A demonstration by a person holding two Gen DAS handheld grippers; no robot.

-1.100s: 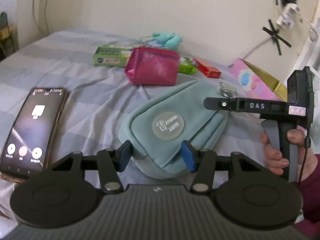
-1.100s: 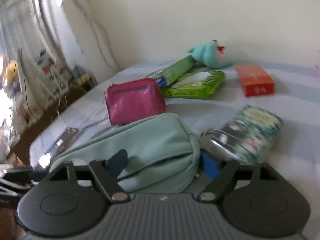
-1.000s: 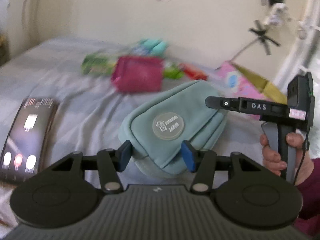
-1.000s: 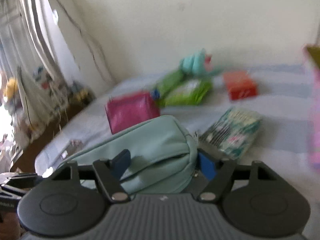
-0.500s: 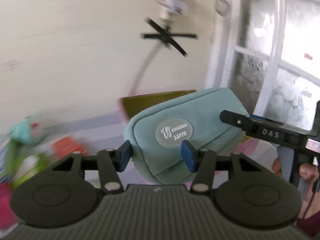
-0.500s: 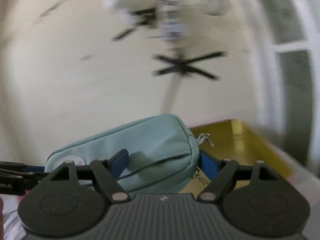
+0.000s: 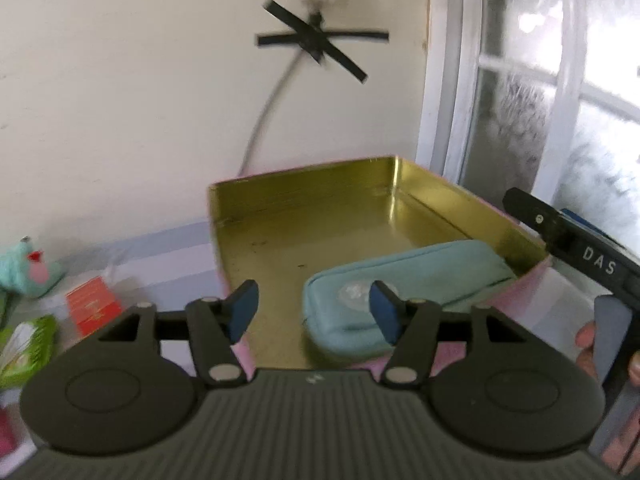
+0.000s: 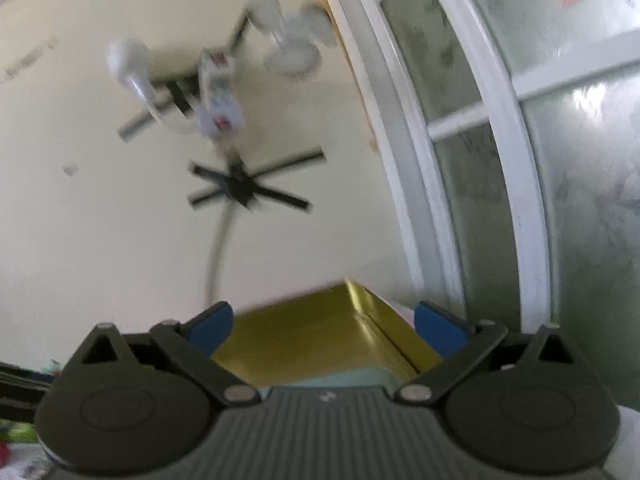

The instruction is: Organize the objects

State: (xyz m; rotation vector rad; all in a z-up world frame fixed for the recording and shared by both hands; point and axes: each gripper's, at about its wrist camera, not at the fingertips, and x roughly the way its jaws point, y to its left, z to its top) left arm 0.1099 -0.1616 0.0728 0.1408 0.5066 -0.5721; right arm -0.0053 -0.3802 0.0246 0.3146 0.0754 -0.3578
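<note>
My left gripper [image 7: 314,310] is hanging with its blue fingers [image 7: 242,308] released and apart, nothing pressed between them; the jaws have just been opening, and the teal pouch [image 7: 400,288] is lying beyond and below them, not squeezed by either pad. My right gripper [image 8: 324,328] is standing spread wide, its jaws having just been opening too, with only air and the far corner of the tin between the blue pads [image 8: 438,328].

The gold-lined tin box [image 7: 296,204], pink on its outside, is sitting open on the striped bedsheet [image 7: 160,248] against the cream wall, beside the frosted window [image 7: 560,120]. The teal pouch is resting inside it on the floor, toward the near right wall, its round clear badge facing up. The rest of the tin's floor is showing bare gold. In the right wrist view I am seeing only a sliver of the pouch [image 8: 348,380] just above my gripper's body, with the tin's corner [image 8: 360,320] behind it.

Outside the tin, to the left, a red carton [image 7: 94,304], a green wipes packet [image 7: 24,344] and a teal plush toy [image 7: 28,268] are lying on the bed. My right hand's tool, lettered DAS [image 7: 576,252], is reaching in from the right edge.

A second ago both my grippers were clamping this pouch down on the bed beside a phone and a magenta purse; half a second ago they were carrying it in the air in front of the tin. Now it is lying in the tin, free of both.
</note>
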